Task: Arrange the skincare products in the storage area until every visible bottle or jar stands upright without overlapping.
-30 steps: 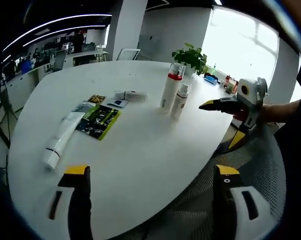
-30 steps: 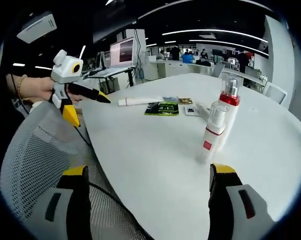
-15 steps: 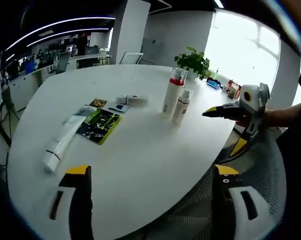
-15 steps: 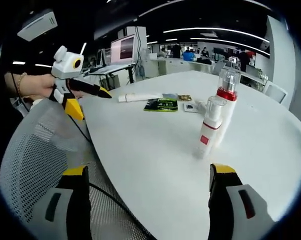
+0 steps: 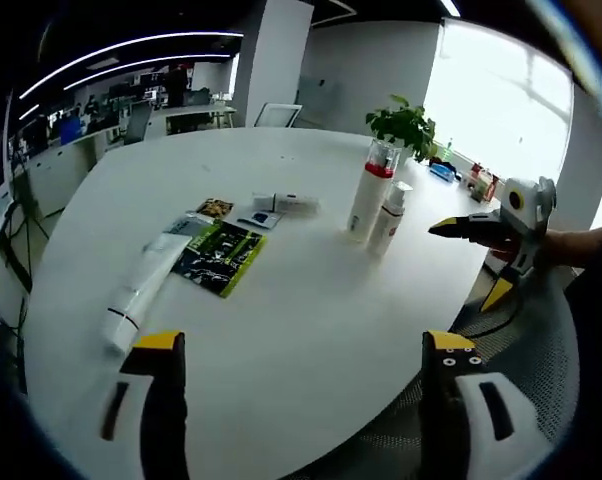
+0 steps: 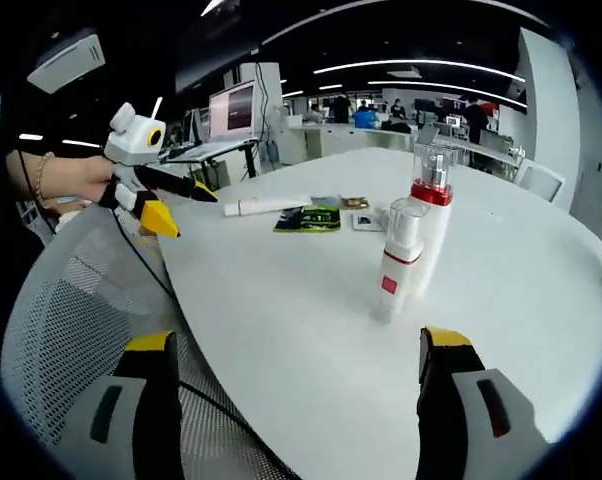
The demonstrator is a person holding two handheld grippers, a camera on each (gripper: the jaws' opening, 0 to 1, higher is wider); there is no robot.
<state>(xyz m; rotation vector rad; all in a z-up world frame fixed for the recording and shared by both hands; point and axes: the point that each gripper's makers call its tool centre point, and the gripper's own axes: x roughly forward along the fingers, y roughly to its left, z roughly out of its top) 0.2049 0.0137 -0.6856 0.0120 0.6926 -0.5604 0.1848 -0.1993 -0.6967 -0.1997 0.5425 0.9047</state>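
Two bottles stand upright side by side on the white round table (image 5: 301, 300): a tall one with a red collar (image 5: 370, 198) (image 6: 428, 225) and a shorter white pump bottle (image 5: 389, 217) (image 6: 395, 262). A white tube (image 5: 141, 295) (image 6: 266, 205) lies flat by a green-black packet (image 5: 221, 258) (image 6: 308, 217). A small white container (image 5: 296, 205) lies beside flat sachets (image 5: 216, 208). My left gripper (image 5: 304, 345) (image 6: 206, 195) is open at the table's near edge, holding nothing. Off the table's rim, my right gripper (image 6: 299, 343) (image 5: 436, 230) is open and holds nothing.
A grey mesh chair (image 6: 71, 300) (image 5: 541, 340) sits between the grippers at the table edge. A potted plant (image 5: 406, 125) stands at the table's far side. A person's hand (image 6: 66, 178) holds the left gripper. Office desks and a monitor (image 6: 239, 105) lie beyond.
Both cameras have shifted: the bottles sit further right in the left gripper view and further left in the right gripper view. Nothing on the table has moved; both grippers stay open.
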